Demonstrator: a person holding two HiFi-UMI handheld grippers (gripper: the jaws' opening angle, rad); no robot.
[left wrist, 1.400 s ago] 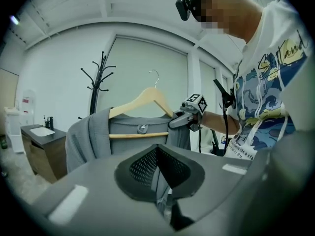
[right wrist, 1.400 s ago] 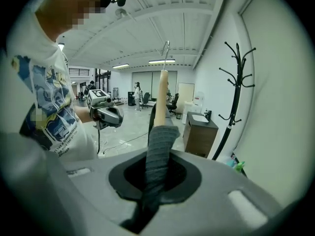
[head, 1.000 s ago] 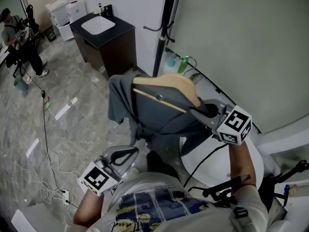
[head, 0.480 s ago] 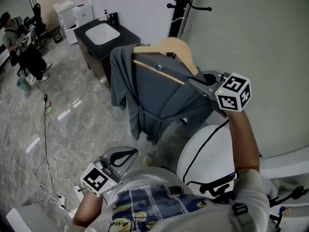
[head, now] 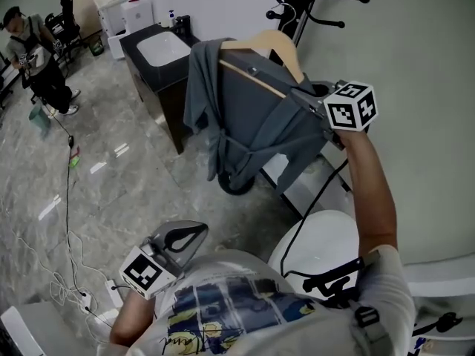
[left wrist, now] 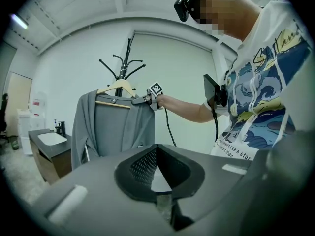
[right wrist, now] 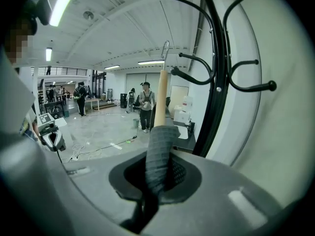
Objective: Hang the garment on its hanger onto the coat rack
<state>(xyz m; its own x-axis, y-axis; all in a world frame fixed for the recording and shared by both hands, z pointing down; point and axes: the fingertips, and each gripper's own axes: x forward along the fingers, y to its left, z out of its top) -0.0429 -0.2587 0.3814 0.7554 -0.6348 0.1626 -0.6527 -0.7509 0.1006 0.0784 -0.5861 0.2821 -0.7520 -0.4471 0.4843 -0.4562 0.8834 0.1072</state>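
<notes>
A grey garment [head: 249, 121] hangs on a wooden hanger [head: 271, 44], raised in the air next to the black coat rack [head: 304, 2]. My right gripper [head: 303, 95] is shut on the hanger's cloth-covered right shoulder. In the right gripper view the grey cloth [right wrist: 158, 154] runs into the jaws, the wood [right wrist: 161, 100] rises above it, and the metal hook [right wrist: 165, 48] stands just left of a rack arm [right wrist: 189, 77], apart from it. My left gripper [head: 194, 232] is low by my body, shut and holding nothing. It looks at the garment [left wrist: 115, 127] and the rack [left wrist: 125, 68].
A dark cabinet with a white sink [head: 167, 47] stands just behind the garment. A white round seat [head: 323, 236] is below my right arm. Cables [head: 67, 221] trail over the marble floor. A person [head: 33, 50] stands far left. The wall is close on the right.
My right gripper has lifted the hanger and garment up and toward the coat rack's arms. The left gripper has stayed low by my body.
</notes>
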